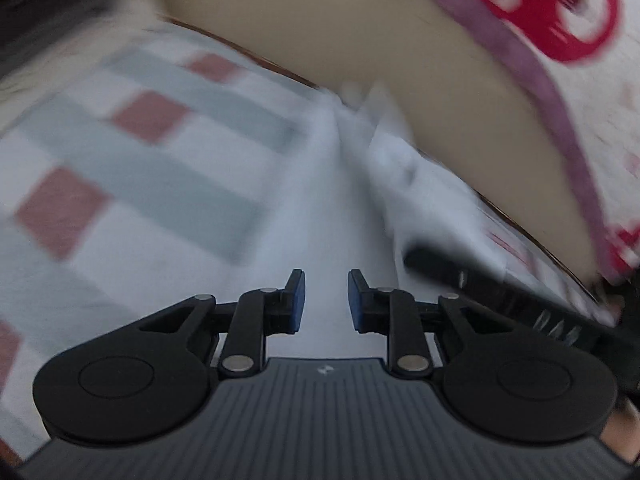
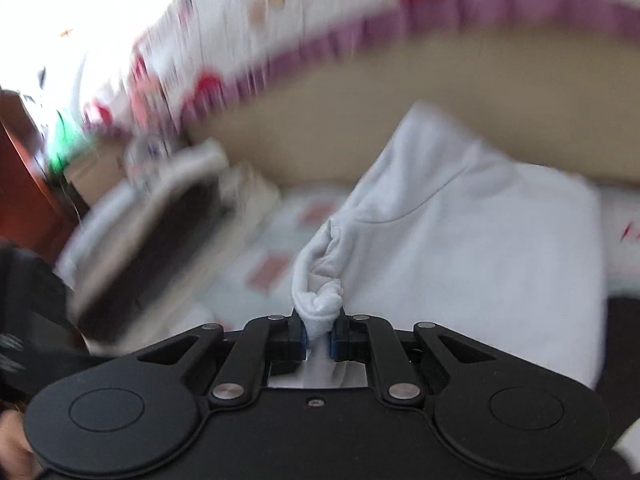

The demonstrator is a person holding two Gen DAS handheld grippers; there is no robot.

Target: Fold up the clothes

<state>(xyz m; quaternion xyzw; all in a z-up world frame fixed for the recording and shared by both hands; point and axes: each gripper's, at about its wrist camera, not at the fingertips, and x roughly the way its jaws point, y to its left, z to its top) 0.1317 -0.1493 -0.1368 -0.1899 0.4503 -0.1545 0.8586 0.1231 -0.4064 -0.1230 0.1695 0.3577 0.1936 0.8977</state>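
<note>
A white garment [image 2: 480, 260] lies spread on a checked bedspread [image 2: 276, 268], and part of it runs toward a beige panel. My right gripper [image 2: 319, 338] is shut on a bunched fold at the garment's near left edge, and the cloth bulges up between the blue pads. In the blurred left wrist view, my left gripper [image 1: 326, 300] hovers over the white garment [image 1: 340, 208]. Its jaws stand a little apart with nothing between the pads. The bedspread [image 1: 140, 152], with red and grey-green squares, fills the left of that view.
A beige panel [image 1: 360, 32] rises behind the bed under a patterned cloth [image 1: 560, 20] with red prints and a purple border. A black ridged tool part [image 1: 500, 292] crosses at right, blurred. A dark folded pile [image 2: 160, 240] and brown wooden furniture [image 2: 24, 184] sit at left.
</note>
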